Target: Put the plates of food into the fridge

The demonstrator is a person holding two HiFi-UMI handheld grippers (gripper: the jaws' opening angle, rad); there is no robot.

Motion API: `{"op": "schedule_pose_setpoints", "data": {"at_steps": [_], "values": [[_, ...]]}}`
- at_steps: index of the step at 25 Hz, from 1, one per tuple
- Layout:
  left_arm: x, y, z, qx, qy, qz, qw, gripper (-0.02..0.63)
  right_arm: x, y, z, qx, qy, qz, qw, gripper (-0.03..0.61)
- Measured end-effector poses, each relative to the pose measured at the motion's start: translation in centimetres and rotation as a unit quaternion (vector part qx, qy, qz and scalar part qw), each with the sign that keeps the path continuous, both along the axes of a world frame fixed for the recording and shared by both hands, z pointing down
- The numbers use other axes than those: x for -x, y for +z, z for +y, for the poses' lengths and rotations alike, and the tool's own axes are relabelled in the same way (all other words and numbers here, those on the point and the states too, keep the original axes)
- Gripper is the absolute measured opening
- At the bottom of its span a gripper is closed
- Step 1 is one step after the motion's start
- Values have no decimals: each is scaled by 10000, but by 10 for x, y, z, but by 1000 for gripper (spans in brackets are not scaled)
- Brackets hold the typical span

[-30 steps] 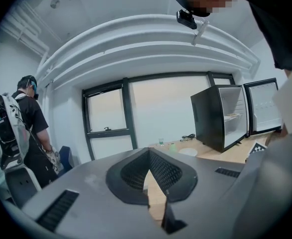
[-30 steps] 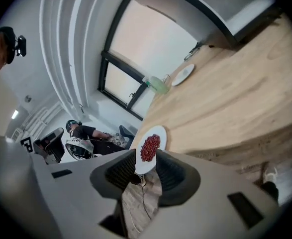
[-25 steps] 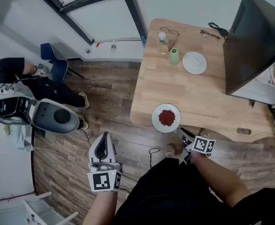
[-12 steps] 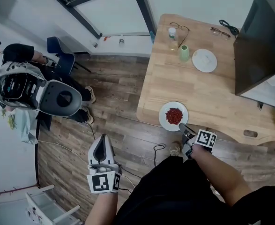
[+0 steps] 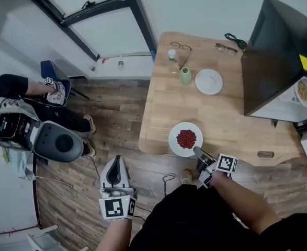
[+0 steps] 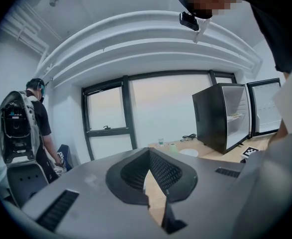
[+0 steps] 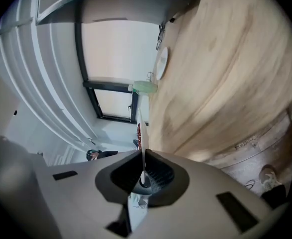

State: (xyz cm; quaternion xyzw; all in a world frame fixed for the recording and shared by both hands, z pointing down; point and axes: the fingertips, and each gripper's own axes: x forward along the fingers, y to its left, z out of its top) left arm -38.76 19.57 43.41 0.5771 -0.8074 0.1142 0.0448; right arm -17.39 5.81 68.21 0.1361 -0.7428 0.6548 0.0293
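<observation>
A white plate of red food point(image 5: 186, 139) sits at the near edge of the wooden table point(image 5: 231, 119). My right gripper point(image 5: 197, 151) has just been closing and is now shut on that plate's near rim. In the right gripper view the rim point(image 7: 142, 133) runs edge-on between the jaws of my right gripper point(image 7: 143, 156). My left gripper point(image 5: 116, 160) hangs shut and empty over the floor, left of the table; in its own view the left gripper point(image 6: 148, 154) holds nothing. The black fridge point(image 5: 271, 51) stands open at the table's right end, a plate of food point(image 5: 303, 90) inside.
At the table's far end are a second white plate point(image 5: 209, 81), a green cup point(image 5: 185, 76), a small bottle point(image 5: 172, 55) and two pairs of glasses point(image 5: 180, 47). A person with a backpack rig point(image 5: 17, 127) sits at far left on the wood floor point(image 5: 116, 114).
My right gripper has moved up to the red-food plate and closed on its near rim. The left gripper stays low over the floor, shifted only a little.
</observation>
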Motion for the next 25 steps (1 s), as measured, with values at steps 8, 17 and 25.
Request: {"op": "schedule_pose_setpoints", "data": {"at_steps": [8, 17, 25], "values": [[-40, -3, -83, -237, 693, 187, 9971, 3, -64, -49, -60, -295, 618, -294, 9972, 35], [-115, -16, -175, -438, 1705, 239, 9841, 3, -156, -77, -95, -382, 1424, -434, 9881, 35], [-186, -21, -234, -535, 2598, 164, 9641, 3, -235, -85, -106, -431, 2202, -326, 9740, 35]]}}
